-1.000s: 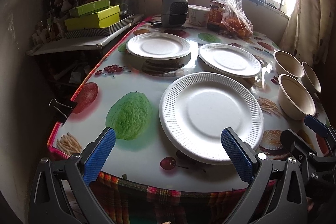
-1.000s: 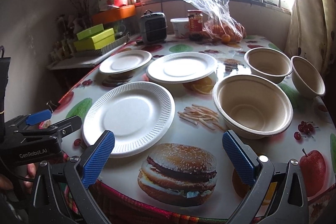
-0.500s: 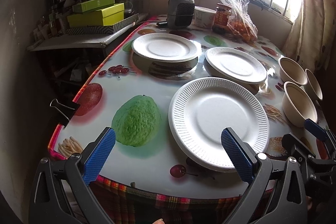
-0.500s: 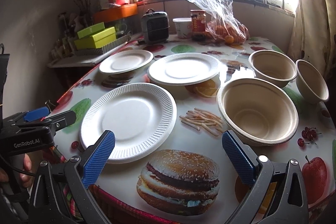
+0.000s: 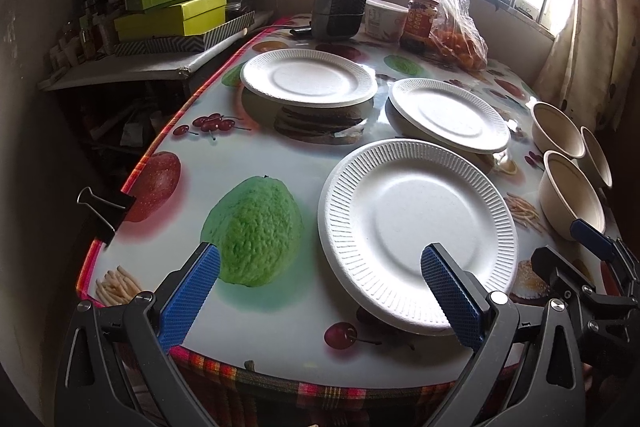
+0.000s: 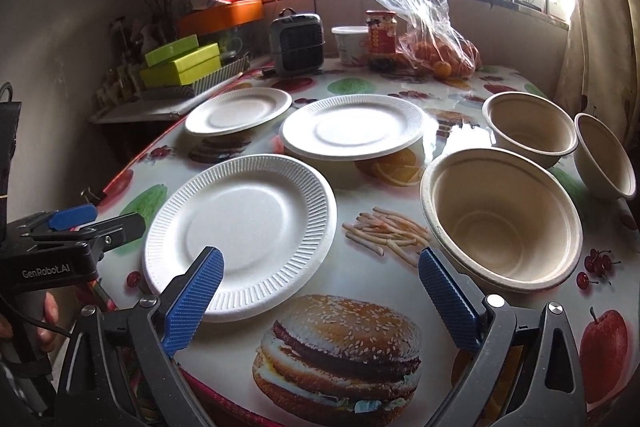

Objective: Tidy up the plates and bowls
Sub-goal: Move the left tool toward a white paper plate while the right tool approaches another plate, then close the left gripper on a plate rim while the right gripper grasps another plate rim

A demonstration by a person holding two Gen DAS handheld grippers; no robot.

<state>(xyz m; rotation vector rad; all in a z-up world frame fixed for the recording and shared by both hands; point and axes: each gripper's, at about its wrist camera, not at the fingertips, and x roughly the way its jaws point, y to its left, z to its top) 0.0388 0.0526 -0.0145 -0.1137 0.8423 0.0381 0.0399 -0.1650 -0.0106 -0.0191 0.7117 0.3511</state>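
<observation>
Both grippers, left [image 5: 318,293] and right [image 6: 320,293], spread wide, empty. We judge the ribbed paper plate [image 5: 416,229] light and flimsy; we'd pinch its near rim.

Matt, ribbed paper plate [image 5: 416,231], seemingly fibre-pulp bowl [image 6: 502,223], on a glossy plastic-looking tablecloth [image 6: 360,267].

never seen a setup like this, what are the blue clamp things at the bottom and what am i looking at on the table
Those are two handheld grippers; a person holds one in each hand, each with a fisheye camera looking along its blue-padded jaws. One picture is from the left gripper, the other from the right gripper. Both stand open and hold nothing. On the fruit-print table lie three white paper plates: the near plate, the middle plate and the far plate. Three tan bowls sit to the right, the nearest bowl largest in view.
</observation>
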